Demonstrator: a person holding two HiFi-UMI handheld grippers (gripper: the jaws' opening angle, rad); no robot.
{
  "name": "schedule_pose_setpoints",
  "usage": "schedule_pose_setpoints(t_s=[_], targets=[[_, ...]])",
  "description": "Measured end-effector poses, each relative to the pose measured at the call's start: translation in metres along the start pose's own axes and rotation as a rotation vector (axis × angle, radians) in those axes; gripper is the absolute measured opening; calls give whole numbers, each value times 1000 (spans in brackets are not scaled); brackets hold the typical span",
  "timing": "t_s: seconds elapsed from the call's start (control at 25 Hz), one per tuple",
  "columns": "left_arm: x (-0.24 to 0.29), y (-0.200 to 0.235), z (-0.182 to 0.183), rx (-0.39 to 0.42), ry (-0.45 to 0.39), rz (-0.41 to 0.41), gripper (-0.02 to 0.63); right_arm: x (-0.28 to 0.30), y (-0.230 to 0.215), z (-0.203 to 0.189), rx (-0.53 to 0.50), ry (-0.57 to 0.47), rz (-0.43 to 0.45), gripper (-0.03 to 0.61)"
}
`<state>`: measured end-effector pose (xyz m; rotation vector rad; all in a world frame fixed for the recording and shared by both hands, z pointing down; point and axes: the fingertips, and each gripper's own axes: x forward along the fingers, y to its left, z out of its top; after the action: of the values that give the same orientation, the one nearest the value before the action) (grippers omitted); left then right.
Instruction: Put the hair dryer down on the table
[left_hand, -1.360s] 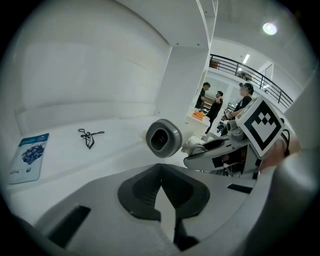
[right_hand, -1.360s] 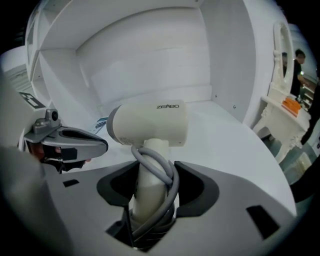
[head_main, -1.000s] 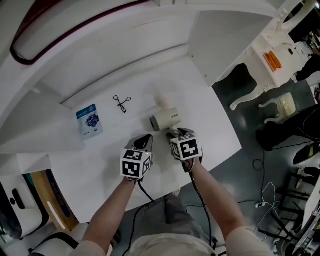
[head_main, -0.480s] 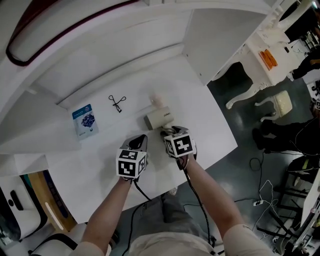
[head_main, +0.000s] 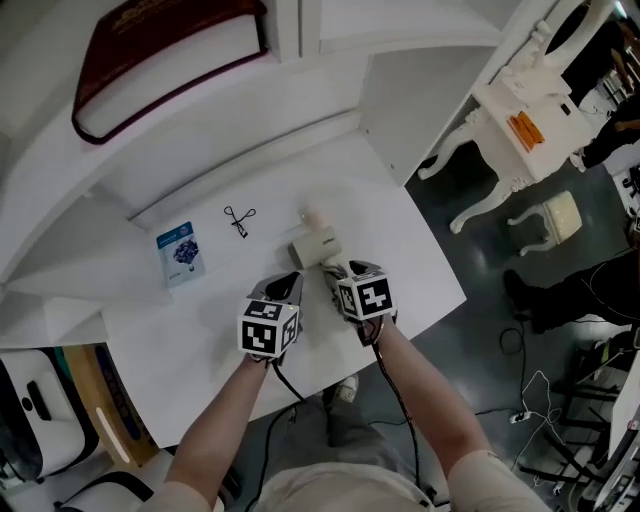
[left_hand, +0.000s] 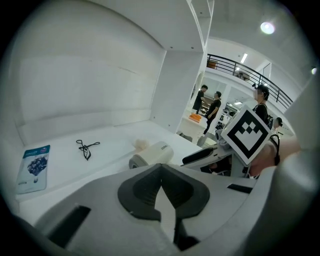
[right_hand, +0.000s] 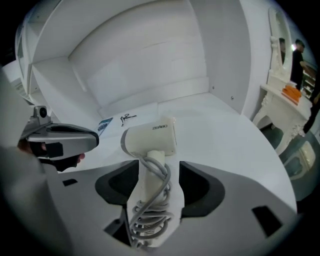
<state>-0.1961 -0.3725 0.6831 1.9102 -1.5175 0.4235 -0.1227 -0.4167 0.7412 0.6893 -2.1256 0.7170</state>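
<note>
The cream hair dryer (head_main: 315, 247) lies on the white table (head_main: 400, 230), its handle wrapped in a grey cord and pointing at me. My right gripper (head_main: 336, 272) straddles that handle. In the right gripper view the dryer (right_hand: 150, 140) has its handle between the jaws of the right gripper (right_hand: 157, 176), which are opening, with a small gap beside each pad. Just left of it, my left gripper (head_main: 288, 285) hovers over bare table, shut and empty. From the left gripper view (left_hand: 161, 167) the dryer (left_hand: 152, 154) sits just ahead and to the right.
A blue packet (head_main: 180, 252) and a small black wire clip (head_main: 240, 218) lie at the left back of the table. A small cream lump (head_main: 312, 218) sits just beyond the dryer. White walls close the back. The table's edge drops to a dark floor on the right, near a white ornate stand (head_main: 520, 100).
The head view has tilted, showing more of the back wall. The dryer lies in the same spot on the table, and both grippers have stayed beside it.
</note>
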Motion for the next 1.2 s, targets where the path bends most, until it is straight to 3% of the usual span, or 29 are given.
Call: schedule_pose_setpoints(t_s=[0.24, 0.52, 0.92, 1.2], targets=[[-37, -24, 45, 37, -80, -3, 14, -67, -1, 47, -92, -174, -91, 238], [-92, -63, 110, 122, -219, -32, 14, -155, 10, 96, -115, -369, -89, 235], [-200, -141, 187, 258, -451, -119, 14, -322, 67, 145, -122, -730, -71, 91], [-256, -165, 210, 465, -519, 25, 14, -407, 99, 148, -206, -863, -99, 45]])
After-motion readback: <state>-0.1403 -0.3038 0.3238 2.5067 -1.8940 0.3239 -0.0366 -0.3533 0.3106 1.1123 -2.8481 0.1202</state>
